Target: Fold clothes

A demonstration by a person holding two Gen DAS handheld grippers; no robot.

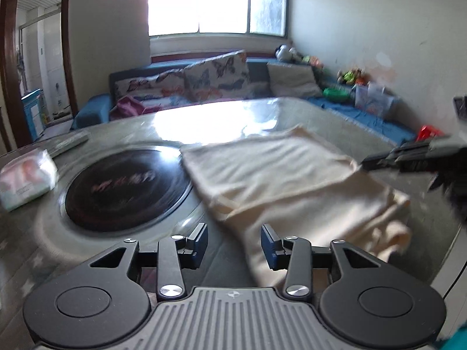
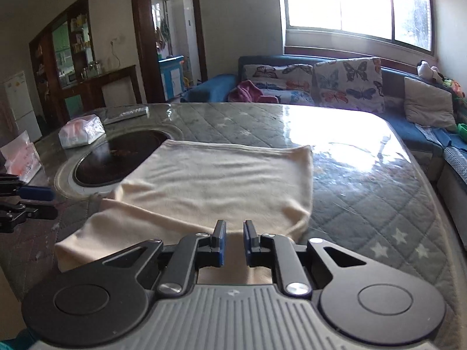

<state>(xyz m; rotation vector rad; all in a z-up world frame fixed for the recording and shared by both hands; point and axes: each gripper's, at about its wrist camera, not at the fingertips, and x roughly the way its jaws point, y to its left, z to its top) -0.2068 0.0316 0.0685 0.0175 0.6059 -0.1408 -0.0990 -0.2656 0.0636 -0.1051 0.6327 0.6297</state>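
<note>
Cloth [image 2: 221, 175]: cream, soft knit, faintly rippled, partly folded, spread flat near the bench [image 2: 364, 192] front edge, one corner overlapping the round dark inset [image 2: 116, 160]. Left gripper [image 1: 234, 243] jaws open and empty; right gripper [image 2: 234, 240] jaws narrowly apart, nothing visibly pinched. Bench cover quilted under glossy film.

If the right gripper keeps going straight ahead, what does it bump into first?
Probably the cream cloth. The right gripper points down over its near edge, jaws slightly apart and holding nothing; depth is hard to judge.
</note>
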